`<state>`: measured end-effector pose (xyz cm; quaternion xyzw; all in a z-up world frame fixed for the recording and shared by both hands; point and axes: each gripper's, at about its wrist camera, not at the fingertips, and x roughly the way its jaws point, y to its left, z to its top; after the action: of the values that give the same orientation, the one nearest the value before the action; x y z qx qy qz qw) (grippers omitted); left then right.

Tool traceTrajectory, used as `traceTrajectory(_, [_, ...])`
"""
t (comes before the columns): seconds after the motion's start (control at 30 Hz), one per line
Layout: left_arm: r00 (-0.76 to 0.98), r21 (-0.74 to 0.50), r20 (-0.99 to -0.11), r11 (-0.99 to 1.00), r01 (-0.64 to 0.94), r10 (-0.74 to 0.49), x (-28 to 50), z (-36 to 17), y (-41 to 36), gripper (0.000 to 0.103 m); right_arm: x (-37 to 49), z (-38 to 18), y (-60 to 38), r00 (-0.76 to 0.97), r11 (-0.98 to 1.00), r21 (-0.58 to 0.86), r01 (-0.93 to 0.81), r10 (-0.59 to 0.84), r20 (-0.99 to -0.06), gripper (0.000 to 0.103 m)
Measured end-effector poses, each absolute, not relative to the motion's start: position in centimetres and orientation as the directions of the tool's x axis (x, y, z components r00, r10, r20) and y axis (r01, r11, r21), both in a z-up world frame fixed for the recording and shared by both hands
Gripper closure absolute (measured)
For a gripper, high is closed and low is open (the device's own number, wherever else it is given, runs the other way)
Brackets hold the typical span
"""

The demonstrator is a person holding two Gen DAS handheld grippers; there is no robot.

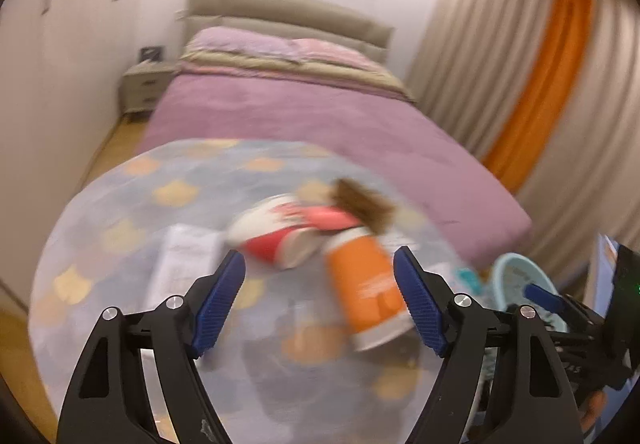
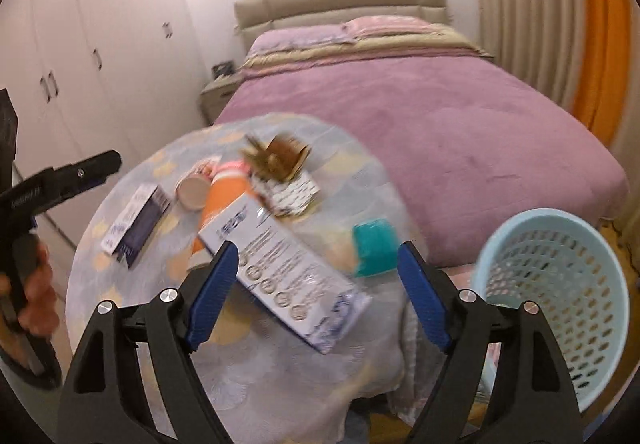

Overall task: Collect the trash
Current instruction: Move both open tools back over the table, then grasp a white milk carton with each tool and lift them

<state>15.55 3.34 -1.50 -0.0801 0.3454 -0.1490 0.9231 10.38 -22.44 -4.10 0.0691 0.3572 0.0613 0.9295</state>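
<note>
A round desk (image 2: 120, 304) under a pale patterned cloth stands at the foot of a bed (image 2: 460, 132) with a purple cover. Trash lies scattered on the desk: a long white carton (image 2: 288, 276) nearest, an orange paper cup (image 1: 366, 288) on its side, a dark box (image 2: 138, 226), a teal-lidded tub (image 2: 374, 250), a brown crumpled wrapper (image 2: 280, 158). Just right of the desk, a light-blue perforated basket (image 2: 560, 284); its contents are hidden. Both the left gripper (image 1: 320, 300) and right gripper (image 2: 318, 296) hover above the desk, jaws wide apart, holding nothing.
</note>
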Motion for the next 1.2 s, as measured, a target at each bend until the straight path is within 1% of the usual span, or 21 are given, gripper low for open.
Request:
traceTrajectory(0.07, [0.709, -0.244, -0.641, 0.954, 0.173, -0.293, 16.2, -2.5, 5.2, 0.023, 10.7, -4.8, -21.7, 0.73, 0.983, 0.166, -0.077, 0.169, -0.662, 0.024])
traceTrajectory(0.13, [0.702, -0.235, -0.662, 0.962, 0.139, -0.263, 16.6, -3.4, 6.4, 0.023, 11.4, -5.4, -21.5, 0.718, 0.98, 0.175, -0.09, 0.186, -0.671, 0.022])
traceTrajectory(0.33, [0.694, -0.201, -0.693, 0.977, 0.078, -0.197, 17.6, -5.6, 8.5, 0.023, 13.1, -6.9, -21.2, 0.675, 0.968, 0.222, -0.116, 0.241, -0.698, 0.022])
traceTrajectory(0.57, [0.667, -0.194, -0.722, 0.979, 0.06, -0.183, 18.8, -7.6, 8.7, 0.023, 14.2, -7.8, -21.2, 0.64, 0.947, 0.285, -0.15, 0.312, -0.702, 0.022])
traceTrajectory(0.9, [0.645, -0.195, -0.742, 0.979, 0.051, -0.181, 18.9, -8.3, 8.9, 0.025, 13.8, -8.4, -20.7, 0.602, 0.93, 0.315, -0.19, 0.364, -0.711, 0.022])
traceTrajectory(1.1, [0.643, -0.193, -0.745, 0.98, 0.053, -0.181, 18.8, -8.4, 8.7, 0.026, 12.5, -8.4, -19.5, 0.591, 0.932, 0.283, -0.227, 0.363, -0.721, 0.022])
traceTrajectory(1.2, [0.637, -0.193, -0.748, 0.979, 0.061, -0.187, 18.5, -8.6, 8.5, 0.028, 11.9, -8.5, -18.4, 0.591, 0.941, 0.239, -0.24, 0.337, -0.733, 0.022])
